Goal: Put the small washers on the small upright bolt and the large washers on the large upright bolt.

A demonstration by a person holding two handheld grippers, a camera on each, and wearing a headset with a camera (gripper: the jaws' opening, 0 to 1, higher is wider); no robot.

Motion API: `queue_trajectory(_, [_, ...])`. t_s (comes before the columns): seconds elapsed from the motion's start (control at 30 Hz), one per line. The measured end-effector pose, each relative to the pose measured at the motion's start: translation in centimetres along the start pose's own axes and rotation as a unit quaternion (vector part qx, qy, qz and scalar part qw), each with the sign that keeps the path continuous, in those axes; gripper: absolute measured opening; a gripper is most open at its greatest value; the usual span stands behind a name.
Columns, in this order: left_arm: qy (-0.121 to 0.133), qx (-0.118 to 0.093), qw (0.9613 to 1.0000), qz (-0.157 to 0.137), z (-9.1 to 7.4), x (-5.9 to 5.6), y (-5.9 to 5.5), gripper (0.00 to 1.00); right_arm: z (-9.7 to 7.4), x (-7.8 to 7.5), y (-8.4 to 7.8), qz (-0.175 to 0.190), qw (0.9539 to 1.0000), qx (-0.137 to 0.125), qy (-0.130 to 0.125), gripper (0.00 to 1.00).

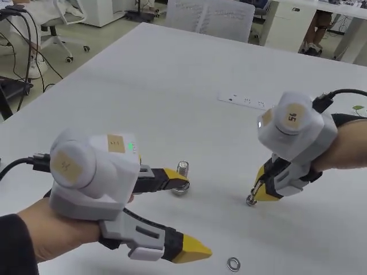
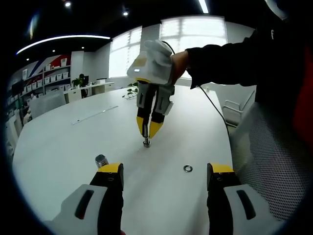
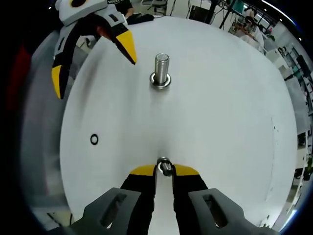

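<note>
At centre right, the right gripper (image 1: 255,195) pinches the small bolt (image 1: 251,200); lower left, the left gripper (image 1: 192,215) gapes open beside the large bolt (image 1: 182,170), a washer (image 1: 233,264) below

Plain white table (image 1: 172,86), no pattern. Bright silver large bolt (image 1: 183,168), ridged thread. Silver washer (image 1: 233,264) apart from that bolt. The left gripper (image 1: 192,215) and right gripper (image 1: 256,192): yellow tips, pale grey housings.
</note>
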State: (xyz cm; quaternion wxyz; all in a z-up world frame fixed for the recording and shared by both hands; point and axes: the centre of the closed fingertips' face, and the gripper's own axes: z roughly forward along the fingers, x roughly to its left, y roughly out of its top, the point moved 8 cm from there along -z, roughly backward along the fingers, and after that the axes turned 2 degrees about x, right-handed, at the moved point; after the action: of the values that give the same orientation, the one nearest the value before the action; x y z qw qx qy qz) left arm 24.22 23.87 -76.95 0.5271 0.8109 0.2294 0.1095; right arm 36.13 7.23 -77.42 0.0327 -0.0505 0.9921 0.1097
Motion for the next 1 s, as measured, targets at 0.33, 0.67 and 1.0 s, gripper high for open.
queue_trajectory(0.33, [0.0, 0.001, 1.0, 0.001, 0.0, 0.1, 0.0, 0.69, 0.6, 0.2, -0.2, 0.003, 1.0, -0.001, 0.004, 0.14])
queue_trajectory(0.67, [0.0, 0.003, 1.0, 0.0, 0.0, 0.1, -0.1, 0.69, 1.0, 0.0, -0.4, 0.006, 1.0, 0.0, 0.007, 0.14])
queue_trajectory(1.0, [0.0, 0.004, 1.0, 0.0, 0.1, 0.2, 0.0, 0.69, 1.2, -0.1, -0.7, 0.008, 0.9999, 0.001, 0.009, 0.18])
